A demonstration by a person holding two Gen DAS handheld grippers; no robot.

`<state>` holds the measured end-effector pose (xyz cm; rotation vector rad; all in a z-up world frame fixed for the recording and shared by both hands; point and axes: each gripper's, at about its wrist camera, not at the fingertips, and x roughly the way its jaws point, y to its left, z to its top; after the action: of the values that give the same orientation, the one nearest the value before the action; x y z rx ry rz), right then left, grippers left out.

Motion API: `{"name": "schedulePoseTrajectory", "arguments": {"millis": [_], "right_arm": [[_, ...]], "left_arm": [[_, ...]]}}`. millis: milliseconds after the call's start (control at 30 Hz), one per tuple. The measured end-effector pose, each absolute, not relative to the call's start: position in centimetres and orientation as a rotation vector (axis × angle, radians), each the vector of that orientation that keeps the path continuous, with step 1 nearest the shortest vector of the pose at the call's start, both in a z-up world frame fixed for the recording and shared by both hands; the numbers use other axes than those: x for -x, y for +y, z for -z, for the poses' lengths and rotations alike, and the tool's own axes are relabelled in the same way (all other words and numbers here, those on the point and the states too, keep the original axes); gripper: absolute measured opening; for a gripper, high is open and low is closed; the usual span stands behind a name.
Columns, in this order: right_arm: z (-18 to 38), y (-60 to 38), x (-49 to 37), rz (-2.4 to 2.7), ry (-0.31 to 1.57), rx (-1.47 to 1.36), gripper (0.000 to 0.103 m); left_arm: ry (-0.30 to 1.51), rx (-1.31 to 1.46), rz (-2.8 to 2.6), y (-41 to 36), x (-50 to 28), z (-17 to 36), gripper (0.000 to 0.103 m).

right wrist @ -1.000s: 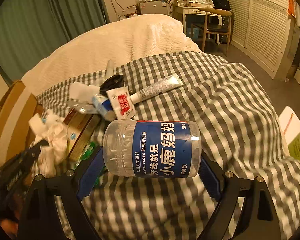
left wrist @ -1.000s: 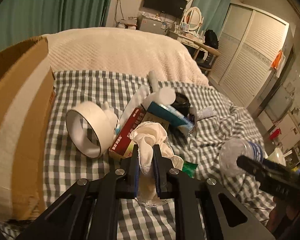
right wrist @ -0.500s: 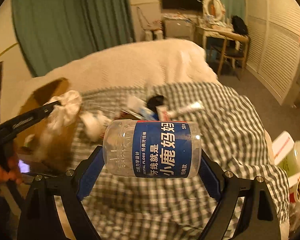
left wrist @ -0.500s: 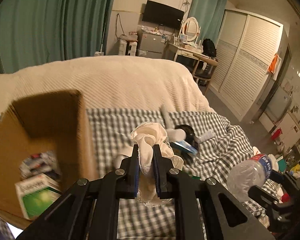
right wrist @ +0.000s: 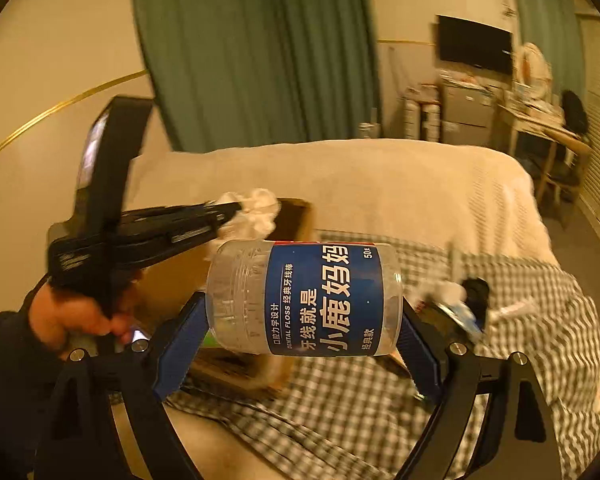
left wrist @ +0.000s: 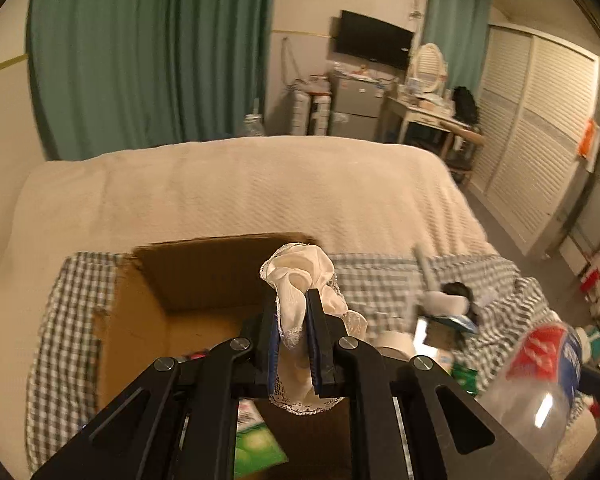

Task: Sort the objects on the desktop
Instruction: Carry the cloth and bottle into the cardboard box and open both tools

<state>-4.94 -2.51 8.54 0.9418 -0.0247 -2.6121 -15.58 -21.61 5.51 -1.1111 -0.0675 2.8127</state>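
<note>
My left gripper (left wrist: 292,305) is shut on a crumpled white lace cloth (left wrist: 300,270) and hangs over the open cardboard box (left wrist: 140,312). The right wrist view shows that same gripper (right wrist: 230,211) and cloth (right wrist: 258,210) above the box's far wall (right wrist: 298,218). My right gripper (right wrist: 300,340) stands wide, with its blue pads pressed on the ends of a clear dental floss jar (right wrist: 304,300) that has a blue label and lies sideways. That jar (left wrist: 540,376) also shows at the lower right of the left wrist view.
A green packet (left wrist: 256,448) lies inside the box. Loose items (left wrist: 444,312) and a white tape roll (left wrist: 392,344) lie on the checked cover (right wrist: 520,360) to the right. A cream blanket (left wrist: 240,192) covers the bed behind. A hand (right wrist: 68,316) holds the left gripper.
Both grippers rose and swung left, away from the pile of items. The left one, still holding the cloth, now hangs over the open box. The jar stays clamped.
</note>
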Motion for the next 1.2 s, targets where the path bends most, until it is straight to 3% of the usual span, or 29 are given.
{"name": "schedulePoseTrajectory", "arguments": {"millis": [567, 633, 700, 867, 1000, 1133, 1200], "right_arm": [[-1.8, -12.0, 9.6, 2.46, 0.109, -1.024, 0.089], [-1.5, -12.1, 9.8, 2.453, 0.098, -1.021, 0.09], [-1.6, -11.7, 9.8, 2.463, 0.091, -0.994, 0.095], [-3.0, -10.5, 9.1, 2.504, 0.074, -0.923, 0.097], [-4.1, -8.5, 8.3, 2.545, 0.064, -0.911, 0.097], [-5.6, -5.5, 7.3, 2.626, 0.043, -0.91, 0.097], [-6.3, -3.2, 6.8, 2.667, 0.011, -0.921, 0.097]], "left_arm": [[0.023, 1.243, -2.798, -26.5, 20.6, 0.4, 0.014], [0.043, 1.245, -2.805, -26.3, 20.6, 0.6, 0.026], [0.072, 1.257, -2.796, -26.0, 20.5, 0.6, 0.066], [0.095, 1.224, -2.798, -25.0, 19.5, -0.7, 0.069], [0.113, 1.164, -2.834, -23.7, 17.9, -3.1, 0.081], [0.117, 1.086, -2.845, -21.5, 15.8, -5.9, 0.084], [0.11, 1.054, -2.847, -20.1, 14.6, -7.2, 0.094]]}}
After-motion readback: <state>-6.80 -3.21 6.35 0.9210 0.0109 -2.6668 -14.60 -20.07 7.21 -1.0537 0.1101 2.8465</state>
